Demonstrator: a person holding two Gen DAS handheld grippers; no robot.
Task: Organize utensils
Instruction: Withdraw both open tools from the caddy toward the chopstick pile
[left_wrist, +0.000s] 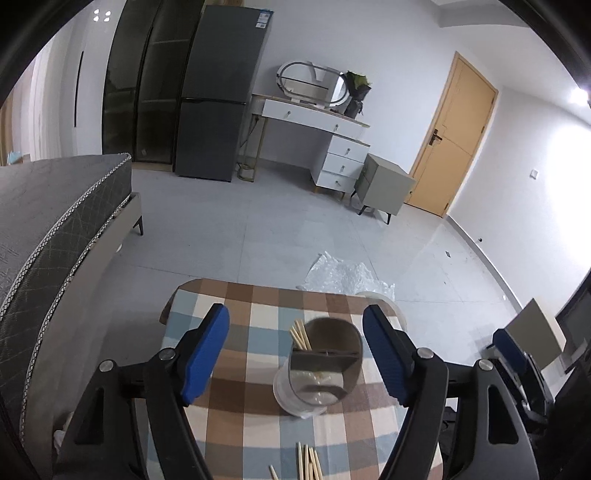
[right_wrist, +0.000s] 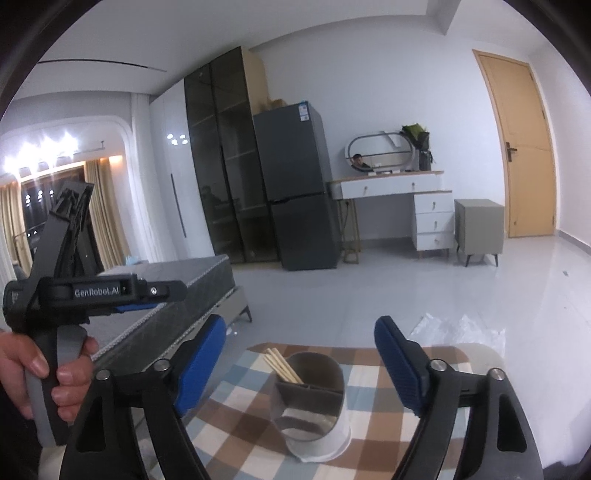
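A shiny metal utensil holder (left_wrist: 321, 365) (right_wrist: 310, 398) with a divider inside stands on a white base on the checkered table (left_wrist: 240, 413) (right_wrist: 236, 424). Several wooden chopsticks (left_wrist: 301, 334) (right_wrist: 282, 363) stand in its rear left compartment. More chopsticks (left_wrist: 308, 461) lie loose on the cloth near the front edge. My left gripper (left_wrist: 295, 312) is open above and in front of the holder, with nothing between its blue pads. My right gripper (right_wrist: 301, 323) is also open and empty, hanging near the holder. A hand (right_wrist: 33, 373) holds the left gripper's handle.
A bed (left_wrist: 55, 221) runs along the table's left side. Crumpled clear plastic (left_wrist: 343, 277) lies on the floor beyond the table. A pale round object (right_wrist: 476, 350) sits at the table's far right corner. A fridge (left_wrist: 218, 92), dresser and nightstand stand by the far wall.
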